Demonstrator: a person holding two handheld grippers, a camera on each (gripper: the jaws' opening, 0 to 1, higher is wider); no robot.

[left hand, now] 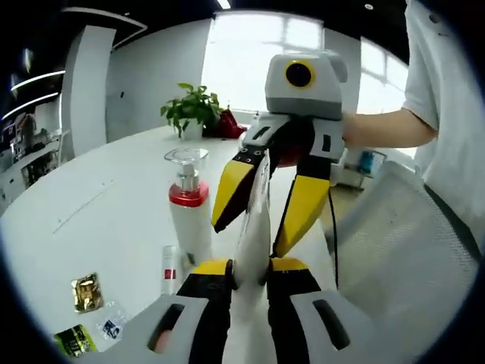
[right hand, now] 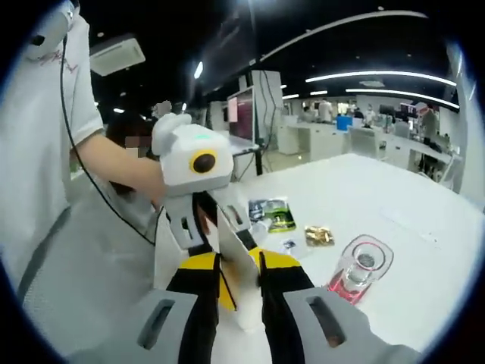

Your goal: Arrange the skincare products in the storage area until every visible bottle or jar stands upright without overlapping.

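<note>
Both grippers hold one and the same item, a tall white tube (left hand: 256,220), above the white desk (left hand: 114,205).

Left gripper view: the left gripper (left hand: 251,267) has its jaws closed against the lower part of the white tube, one yellow-tipped jaw on each side. The right gripper (left hand: 258,227) enters from the upper right and clamps the same tube higher up, with its yellow fingers angled down along both faces of the tube. The tube stands roughly upright between the two grippers.

Just beside the tube, on its left, a white pump bottle (left hand: 188,212) with a red collar and a clear cap stands upright on the desk. A small clear bottle with a red label (left hand: 171,269) sits at the base of the pump bottle. Flat sachets (left hand: 88,292), one gold and others dark or clear, lie near the desk edge toward the camera. A potted plant (left hand: 193,110) stands at the far edge of the desk.

Right gripper view: the right gripper (right hand: 241,282) is closed on the white tube (right hand: 236,269), and the left gripper (right hand: 220,250) grips it from the opposite side. The pump bottle (right hand: 358,274) appears at the right, seen from above. The sachets (right hand: 318,235) lie beyond it on the desk (right hand: 394,197).
</note>
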